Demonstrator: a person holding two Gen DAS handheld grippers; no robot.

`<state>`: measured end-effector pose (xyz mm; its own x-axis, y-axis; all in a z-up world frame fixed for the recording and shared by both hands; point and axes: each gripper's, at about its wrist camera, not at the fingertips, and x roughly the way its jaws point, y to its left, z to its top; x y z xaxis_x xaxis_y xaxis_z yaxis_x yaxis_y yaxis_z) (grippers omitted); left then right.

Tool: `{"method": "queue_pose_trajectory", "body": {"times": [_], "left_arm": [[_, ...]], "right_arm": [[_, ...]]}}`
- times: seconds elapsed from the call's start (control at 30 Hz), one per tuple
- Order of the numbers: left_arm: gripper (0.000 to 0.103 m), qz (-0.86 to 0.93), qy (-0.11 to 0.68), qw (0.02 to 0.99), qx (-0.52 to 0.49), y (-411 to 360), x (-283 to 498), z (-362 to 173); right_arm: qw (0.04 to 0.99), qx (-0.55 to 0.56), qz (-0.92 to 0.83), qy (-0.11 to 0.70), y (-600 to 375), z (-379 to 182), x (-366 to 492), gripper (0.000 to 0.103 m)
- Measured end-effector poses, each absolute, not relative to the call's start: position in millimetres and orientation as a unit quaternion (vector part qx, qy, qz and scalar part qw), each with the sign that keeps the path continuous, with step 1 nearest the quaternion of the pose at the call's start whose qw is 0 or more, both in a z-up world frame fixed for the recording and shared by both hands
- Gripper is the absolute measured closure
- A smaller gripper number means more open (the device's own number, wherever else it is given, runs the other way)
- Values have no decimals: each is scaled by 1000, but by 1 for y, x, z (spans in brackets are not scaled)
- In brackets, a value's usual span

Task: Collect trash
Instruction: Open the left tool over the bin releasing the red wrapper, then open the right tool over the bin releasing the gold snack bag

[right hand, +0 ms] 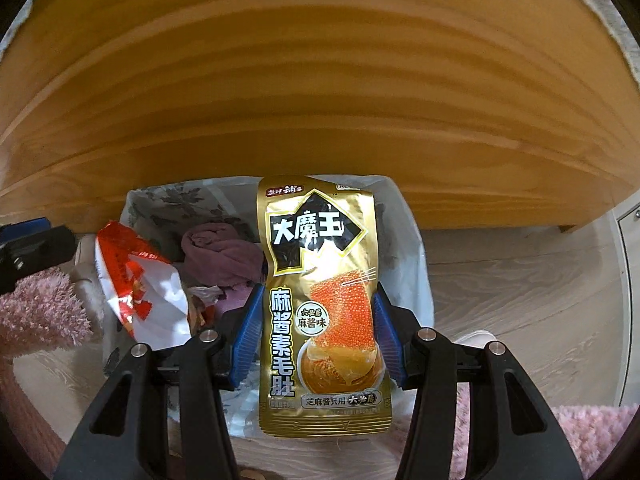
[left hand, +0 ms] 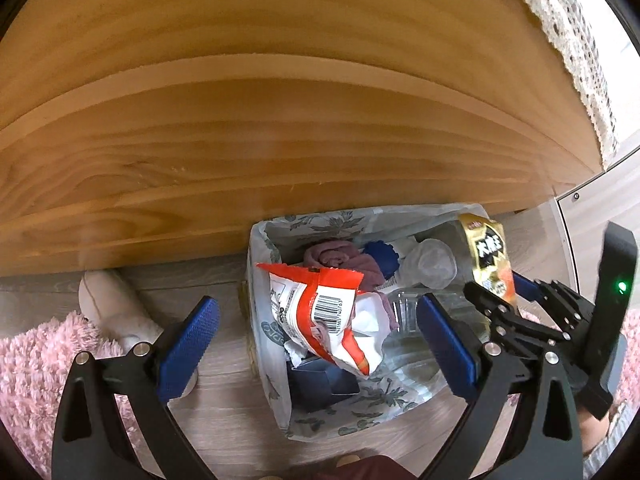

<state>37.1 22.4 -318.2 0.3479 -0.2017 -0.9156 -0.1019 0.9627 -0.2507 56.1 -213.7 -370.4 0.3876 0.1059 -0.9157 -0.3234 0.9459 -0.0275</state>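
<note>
Clearly light and crinkly, the gold foil snack pouch (right hand: 320, 304) is pinched edge-to-edge by the right gripper (right hand: 316, 332) — twelve o'clock over the lined bin (right hand: 416, 264); left gripper (left hand: 316, 340) gapes empty.

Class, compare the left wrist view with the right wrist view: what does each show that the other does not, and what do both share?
Left wrist only: the barcode on the red-and-white wrapper, a blue cap, and the open, empty left claw.

Right wrist only: the gold snack packet's full printed front, clamped in the right claw.

Both: the lined bin, a purple cloth, the wooden panel.
</note>
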Motion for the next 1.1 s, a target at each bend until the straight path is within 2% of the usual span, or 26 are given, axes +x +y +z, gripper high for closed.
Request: {"method": "queue_pose_trajectory", "body": {"times": [0.2, 0.37, 0.4, 0.47, 0.53, 0.57, 0.87, 1.1], "left_arm": [[8, -27, 583, 801, -131, 22, 38, -327], [8, -26, 591, 795, -131, 21, 39, -333], [8, -26, 592, 795, -131, 20, 40, -335], [8, -26, 595, 793, -131, 19, 42, -337], [8, -25, 595, 793, -129, 20, 42, -337], [8, -22, 594, 794, -127, 21, 42, -337], [8, -17, 595, 792, -136, 27, 41, -338], [8, -18, 595, 793, -131, 23, 41, -338]], "right_arm": [[811, -116, 117, 561, -212, -393, 70, 52], [802, -112, 99, 578, -214, -397, 79, 46], [802, -110, 98, 578, -214, -397, 81, 43], [805, -112, 93, 575, -215, -394, 82, 28], [804, -115, 90, 576, -214, -395, 84, 17], [802, -113, 90, 580, -214, -396, 84, 16], [802, -116, 91, 579, -211, -398, 76, 8], [808, -112, 88, 572, -214, -394, 74, 8]]}}
